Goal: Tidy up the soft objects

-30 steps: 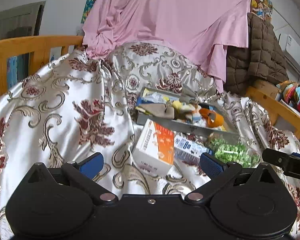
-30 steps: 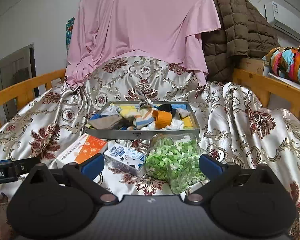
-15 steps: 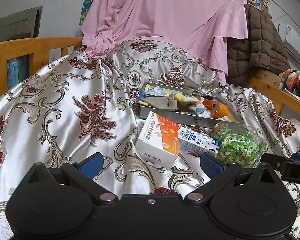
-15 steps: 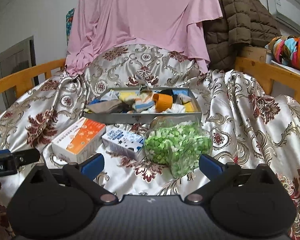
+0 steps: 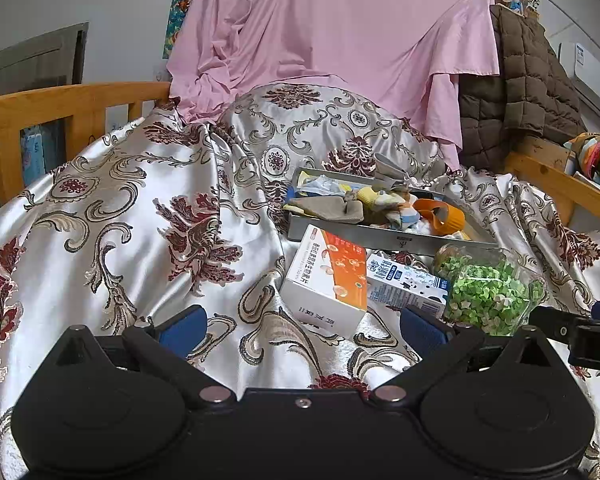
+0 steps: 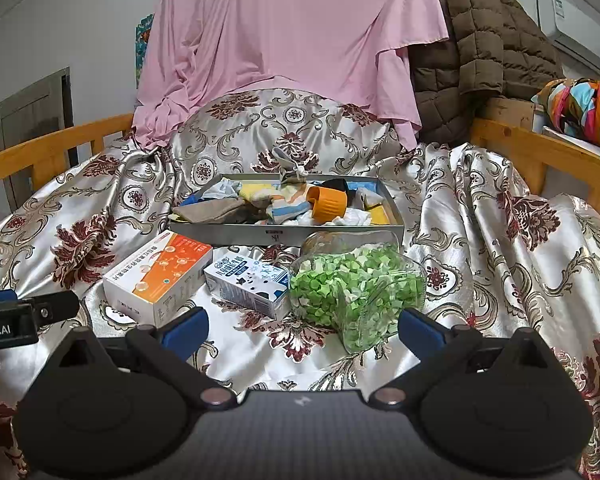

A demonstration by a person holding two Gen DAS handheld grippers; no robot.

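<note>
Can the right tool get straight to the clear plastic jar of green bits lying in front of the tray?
Probably yes: the right tool is open and the clear plastic jar of green bits lies directly ahead, nothing between them.

A row of 3 things blocks the near side of the grey rectangular metal tray (image 6: 286, 235): the white-and-orange cardboard box (image 6: 158, 272), the small blue-and-white carton (image 6: 247, 280), and the clear plastic jar of green bits (image 6: 358, 286), all nearly touching. Bare patterned satin bedspread (image 6: 480, 240) lies open right and left of them.

Satin-covered bed (image 6: 500, 248) with tray (image 6: 284, 233), two boxes (image 6: 158, 276), jar (image 6: 360, 284).
</note>
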